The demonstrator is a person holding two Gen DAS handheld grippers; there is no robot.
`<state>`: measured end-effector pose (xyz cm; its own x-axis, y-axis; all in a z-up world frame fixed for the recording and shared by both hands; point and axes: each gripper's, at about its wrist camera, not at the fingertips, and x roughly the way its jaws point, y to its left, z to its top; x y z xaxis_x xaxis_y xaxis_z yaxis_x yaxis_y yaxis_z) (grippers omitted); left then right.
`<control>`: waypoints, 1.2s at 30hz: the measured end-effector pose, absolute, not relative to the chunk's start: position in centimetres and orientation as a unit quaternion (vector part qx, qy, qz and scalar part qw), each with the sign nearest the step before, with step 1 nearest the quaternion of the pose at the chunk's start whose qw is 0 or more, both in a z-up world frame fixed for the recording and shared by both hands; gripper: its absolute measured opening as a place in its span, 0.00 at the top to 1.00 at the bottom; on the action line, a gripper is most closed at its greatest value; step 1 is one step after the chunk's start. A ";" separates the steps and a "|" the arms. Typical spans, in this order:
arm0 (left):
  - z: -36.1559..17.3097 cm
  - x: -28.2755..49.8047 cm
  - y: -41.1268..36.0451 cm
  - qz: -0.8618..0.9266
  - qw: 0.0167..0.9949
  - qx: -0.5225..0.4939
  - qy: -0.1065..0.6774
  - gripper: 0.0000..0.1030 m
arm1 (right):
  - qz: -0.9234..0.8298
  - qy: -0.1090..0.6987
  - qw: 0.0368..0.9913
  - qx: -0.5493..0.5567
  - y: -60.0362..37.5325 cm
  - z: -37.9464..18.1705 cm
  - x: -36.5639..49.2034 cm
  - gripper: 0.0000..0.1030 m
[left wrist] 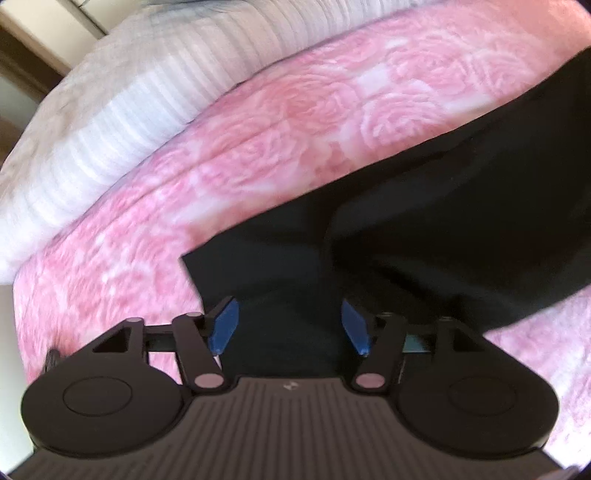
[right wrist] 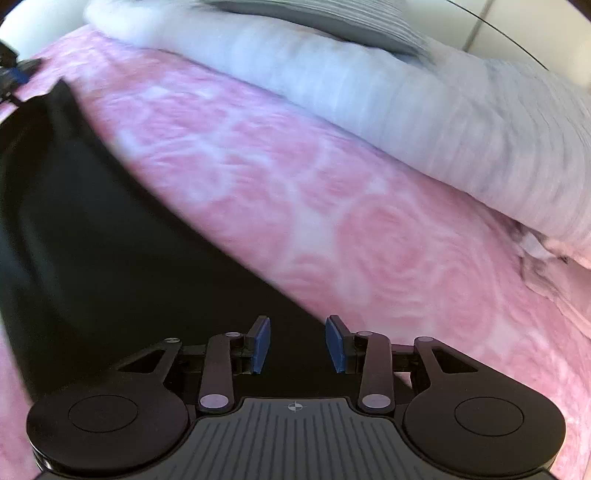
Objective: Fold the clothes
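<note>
Left wrist: tool [left wrist: 290, 325] agape above black garment [left wrist: 424, 229] on pink bedspread [left wrist: 258, 147].

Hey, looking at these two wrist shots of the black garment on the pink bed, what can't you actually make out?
- Black garment: its type and full shape; left wrist view cuts it at the right edge, right wrist view at the left edge.
- Cloth beneath the left gripper and right gripper: hidden by their bodies.
- Pink bedspread pattern: motion-blurred.
- Dark striped item on the white bedding: cut off by the top edge, blurred.
</note>
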<state>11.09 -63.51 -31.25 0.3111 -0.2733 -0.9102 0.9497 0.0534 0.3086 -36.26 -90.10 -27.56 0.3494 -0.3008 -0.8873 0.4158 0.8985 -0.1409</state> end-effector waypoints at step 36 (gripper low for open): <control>-32.5 17.3 -56.7 -0.429 0.736 0.406 0.330 0.63 | -0.167 0.581 0.796 0.028 -76.0 -30.7 -27.2 0.53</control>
<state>17.35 -56.75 -32.46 0.4138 -0.3636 -0.8346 0.9000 0.3014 0.3149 -27.24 -75.96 -30.71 0.2696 -0.2335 -0.9342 0.2983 0.9427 -0.1496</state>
